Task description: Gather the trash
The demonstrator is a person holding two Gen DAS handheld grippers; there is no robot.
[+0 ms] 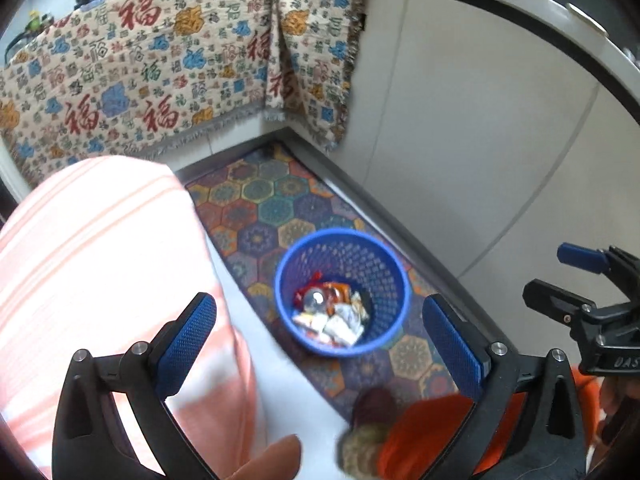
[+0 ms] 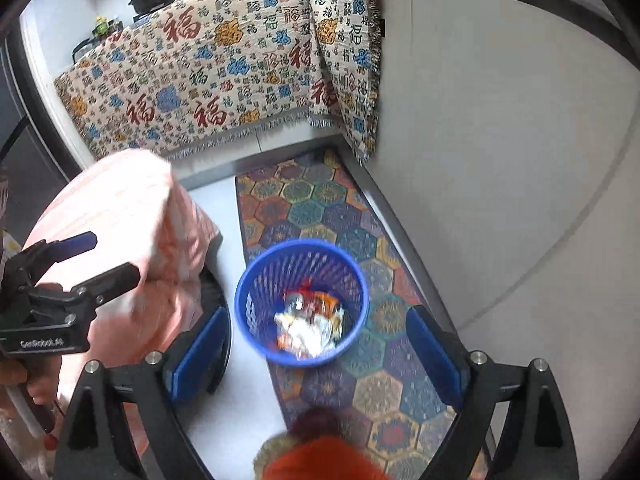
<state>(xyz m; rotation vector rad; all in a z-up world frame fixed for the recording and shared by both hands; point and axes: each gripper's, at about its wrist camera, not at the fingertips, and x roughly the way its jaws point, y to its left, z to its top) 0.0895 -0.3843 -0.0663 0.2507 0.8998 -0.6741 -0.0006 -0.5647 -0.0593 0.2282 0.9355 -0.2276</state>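
A blue perforated basket (image 1: 344, 236) (image 2: 300, 246) stands on a hexagon-patterned rug, seen from above in both views. Crumpled wrappers and foil trash (image 1: 332, 312) (image 2: 310, 324) lie at its bottom. My left gripper (image 1: 319, 302) hangs above the basket, open, with nothing between its blue pads. My right gripper (image 2: 317, 315) hangs above it too, open and empty. Each gripper shows in the other's view: the right gripper (image 1: 560, 274) at the right edge, the left gripper (image 2: 108, 256) at the left edge.
The rug (image 1: 256, 200) runs along a white cabinet (image 1: 480, 120). A patterned cloth (image 1: 160, 80) drapes the counter behind. A pink striped cover (image 1: 100, 260) rises at the left of the basket. The person's orange clothing (image 1: 432, 432) and a slipper (image 2: 316, 420) show at the bottom.
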